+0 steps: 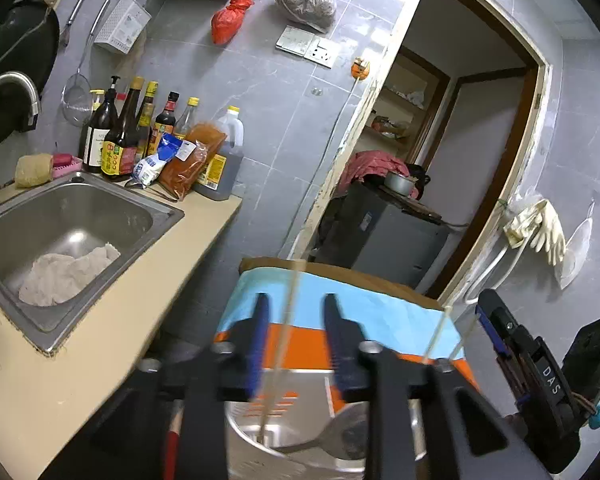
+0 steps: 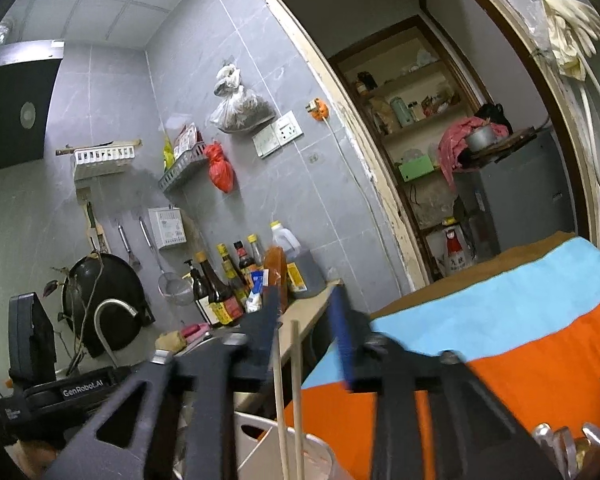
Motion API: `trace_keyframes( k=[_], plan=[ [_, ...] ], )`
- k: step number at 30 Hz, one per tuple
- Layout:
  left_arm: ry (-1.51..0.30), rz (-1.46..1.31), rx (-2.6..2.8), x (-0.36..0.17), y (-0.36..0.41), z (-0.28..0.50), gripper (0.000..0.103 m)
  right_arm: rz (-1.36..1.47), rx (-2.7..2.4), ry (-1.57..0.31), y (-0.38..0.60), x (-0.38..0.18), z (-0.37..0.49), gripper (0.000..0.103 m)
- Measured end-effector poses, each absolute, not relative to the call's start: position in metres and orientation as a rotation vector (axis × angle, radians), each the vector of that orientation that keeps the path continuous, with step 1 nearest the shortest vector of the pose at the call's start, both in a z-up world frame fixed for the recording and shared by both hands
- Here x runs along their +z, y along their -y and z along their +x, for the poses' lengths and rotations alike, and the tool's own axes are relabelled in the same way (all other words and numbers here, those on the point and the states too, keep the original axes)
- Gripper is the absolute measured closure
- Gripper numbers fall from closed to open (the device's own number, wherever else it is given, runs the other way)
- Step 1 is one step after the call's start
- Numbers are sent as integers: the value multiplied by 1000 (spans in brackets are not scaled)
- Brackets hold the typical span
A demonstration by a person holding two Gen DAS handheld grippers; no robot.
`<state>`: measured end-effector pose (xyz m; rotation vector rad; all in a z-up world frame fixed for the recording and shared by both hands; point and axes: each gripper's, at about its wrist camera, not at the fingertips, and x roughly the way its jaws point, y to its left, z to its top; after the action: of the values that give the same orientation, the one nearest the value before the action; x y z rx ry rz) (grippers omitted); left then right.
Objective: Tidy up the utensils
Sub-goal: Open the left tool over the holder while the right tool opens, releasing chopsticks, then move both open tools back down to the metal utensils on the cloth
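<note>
Chopsticks up in the holder, both tongs hovering with nothing gripped!

Left gripper (image 1: 294,332) and right gripper (image 2: 306,320) both stand apart, the pale wooden chopsticks (image 2: 288,400) upright in the round steel utensil holder (image 1: 256,436) beside a metal spoon (image 1: 340,438). I reckon a careless nudge tips the holder; loose metal cutlery (image 2: 564,440) waits on the orange-and-blue cloth (image 2: 520,340), the steel sink (image 1: 76,216) well off.

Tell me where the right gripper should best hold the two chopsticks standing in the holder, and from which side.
Grip the upper shafts of the chopsticks, above the holder rim. They stand almost upright, close together, lower ends inside, so the open right gripper should likely come straight forward, level, one finger on each side.
</note>
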<state>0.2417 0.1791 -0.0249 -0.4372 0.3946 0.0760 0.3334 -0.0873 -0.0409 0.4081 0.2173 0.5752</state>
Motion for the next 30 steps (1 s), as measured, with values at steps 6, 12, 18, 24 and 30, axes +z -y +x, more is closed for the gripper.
trace_keyframes(
  k=[6,12,18,24,30],
  plan=[
    [-375,-433,74,-6,-159,234,45,402,555,-236,109,-28,325,55],
    [-318,-391,77,19,-122,228,10,359,512,-243,146,-2,318,26],
    [-277,-310,84,32,-74,226,0,325,446,-224,193,15,306,5],
    [-273,-261,63,30,-25,225,0,291,396,-212,233,21,297,2],
    [-294,-230,32,21,16,219,0,257,356,-224,270,21,287,2]
  ],
)
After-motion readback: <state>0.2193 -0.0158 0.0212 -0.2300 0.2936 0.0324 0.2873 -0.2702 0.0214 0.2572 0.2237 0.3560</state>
